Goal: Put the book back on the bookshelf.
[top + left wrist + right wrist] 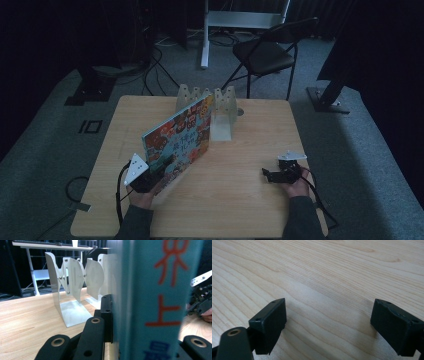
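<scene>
A colourful picture book with a teal spine stands on edge across the middle of the wooden table, slanting from front left toward the white metal book rack. My left gripper is shut on the book's near end, its black jaws pressing both covers. In the left gripper view the spine rises between the jaws, and the white book rack stands behind it. My right gripper rests at the front right of the table; in its own view the right gripper is open over bare wood.
A black folding chair and a white desk leg stand on the carpet beyond the table. Cables trail from both grippers over the table's front edge. Dark stands flank the table on both sides.
</scene>
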`<state>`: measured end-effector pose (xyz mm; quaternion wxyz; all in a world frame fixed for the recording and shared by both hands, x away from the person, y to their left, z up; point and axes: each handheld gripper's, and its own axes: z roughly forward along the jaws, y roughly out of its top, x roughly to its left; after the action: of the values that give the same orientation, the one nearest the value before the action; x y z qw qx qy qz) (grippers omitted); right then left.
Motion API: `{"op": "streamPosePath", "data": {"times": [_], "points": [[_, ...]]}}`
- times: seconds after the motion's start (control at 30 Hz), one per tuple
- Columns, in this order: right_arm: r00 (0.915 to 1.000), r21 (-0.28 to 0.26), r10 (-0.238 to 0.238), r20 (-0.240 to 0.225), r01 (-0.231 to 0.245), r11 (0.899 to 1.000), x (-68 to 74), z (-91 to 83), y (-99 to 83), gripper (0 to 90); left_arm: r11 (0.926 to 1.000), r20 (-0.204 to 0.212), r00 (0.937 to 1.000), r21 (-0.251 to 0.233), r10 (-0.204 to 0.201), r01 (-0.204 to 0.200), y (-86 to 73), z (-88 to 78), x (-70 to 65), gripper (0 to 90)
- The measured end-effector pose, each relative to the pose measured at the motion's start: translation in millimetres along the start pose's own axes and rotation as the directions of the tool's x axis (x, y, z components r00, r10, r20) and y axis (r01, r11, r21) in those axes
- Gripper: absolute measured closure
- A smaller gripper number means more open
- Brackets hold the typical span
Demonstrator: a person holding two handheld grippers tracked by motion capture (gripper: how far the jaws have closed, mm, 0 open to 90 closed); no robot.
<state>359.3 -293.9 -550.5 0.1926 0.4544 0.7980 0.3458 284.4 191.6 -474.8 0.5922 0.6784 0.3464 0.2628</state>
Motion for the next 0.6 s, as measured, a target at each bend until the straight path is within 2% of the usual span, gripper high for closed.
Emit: {"op": "streamPosePath", "data": {"times": [0.6], "points": [[1.0, 0.0, 0.0, 0.0, 0.0, 1.0, 0.0, 0.0, 0.0, 13.0, 0.9999, -0.047, 0.9988, -0.006, -0.011, 0.011, -2.0, 1.5, 1.0, 81.1]]}}
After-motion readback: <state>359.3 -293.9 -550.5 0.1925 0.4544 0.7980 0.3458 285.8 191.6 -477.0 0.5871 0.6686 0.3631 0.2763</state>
